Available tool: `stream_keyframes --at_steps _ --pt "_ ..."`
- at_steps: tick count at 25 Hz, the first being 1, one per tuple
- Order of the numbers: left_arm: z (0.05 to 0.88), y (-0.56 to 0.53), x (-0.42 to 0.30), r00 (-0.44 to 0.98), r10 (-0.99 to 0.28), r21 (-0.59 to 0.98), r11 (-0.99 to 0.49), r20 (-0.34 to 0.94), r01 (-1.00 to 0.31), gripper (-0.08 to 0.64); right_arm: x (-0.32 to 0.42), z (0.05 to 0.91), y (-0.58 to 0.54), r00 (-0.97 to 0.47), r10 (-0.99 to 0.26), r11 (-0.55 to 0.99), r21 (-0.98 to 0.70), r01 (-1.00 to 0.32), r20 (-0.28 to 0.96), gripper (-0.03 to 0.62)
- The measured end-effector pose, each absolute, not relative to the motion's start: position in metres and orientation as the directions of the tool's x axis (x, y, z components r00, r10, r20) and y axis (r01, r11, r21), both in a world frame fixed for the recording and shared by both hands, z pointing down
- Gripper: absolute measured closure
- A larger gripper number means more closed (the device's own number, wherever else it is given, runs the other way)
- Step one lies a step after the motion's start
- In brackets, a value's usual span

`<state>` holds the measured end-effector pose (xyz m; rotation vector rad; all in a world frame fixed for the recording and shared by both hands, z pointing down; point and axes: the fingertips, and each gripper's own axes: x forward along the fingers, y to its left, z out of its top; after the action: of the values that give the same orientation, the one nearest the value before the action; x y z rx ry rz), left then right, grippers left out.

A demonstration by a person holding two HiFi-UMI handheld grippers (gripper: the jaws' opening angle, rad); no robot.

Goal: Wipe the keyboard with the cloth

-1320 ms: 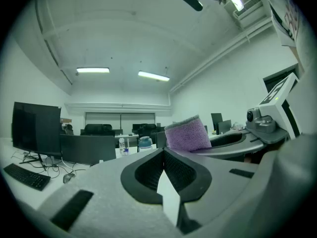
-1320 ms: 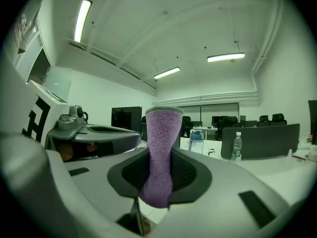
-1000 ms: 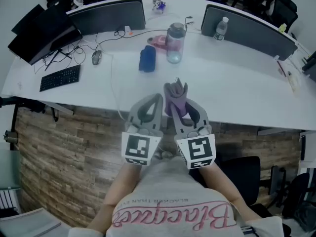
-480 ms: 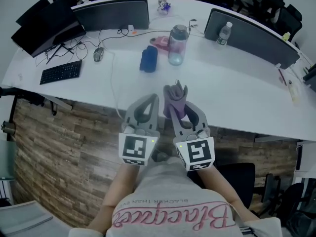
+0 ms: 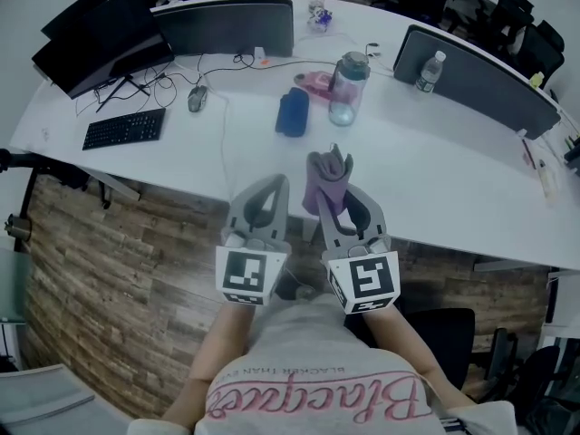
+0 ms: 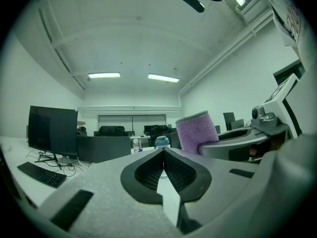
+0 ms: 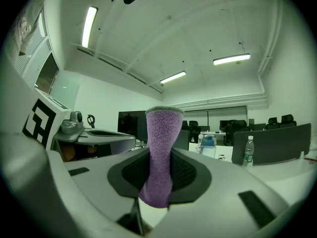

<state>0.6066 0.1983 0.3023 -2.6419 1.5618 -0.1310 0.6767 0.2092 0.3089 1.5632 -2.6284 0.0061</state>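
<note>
Purple cloth (image 5: 326,170) upright in right gripper (image 5: 330,199)

A long white desk (image 5: 435,152) stands on a wood-plank floor (image 5: 109,270) under ceiling strip lights (image 6: 104,75).

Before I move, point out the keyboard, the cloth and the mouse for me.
keyboard (image 5: 124,129), head view, middle of the key field.
cloth (image 5: 324,179), head view, middle of the upright purple fold.
mouse (image 5: 197,100), head view, top of its grey shell.
</note>
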Motion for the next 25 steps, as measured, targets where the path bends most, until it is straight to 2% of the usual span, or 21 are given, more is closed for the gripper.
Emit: stream_keyframes --at_steps 25 --pt "0.3 0.156 0.432 0.45 -0.891 -0.099 -0.454 0.065 -0.885 0.555 0.51 0.313 0.169 -0.503 -0.859 0.506 0.01 -0.862 0.096 0.509"
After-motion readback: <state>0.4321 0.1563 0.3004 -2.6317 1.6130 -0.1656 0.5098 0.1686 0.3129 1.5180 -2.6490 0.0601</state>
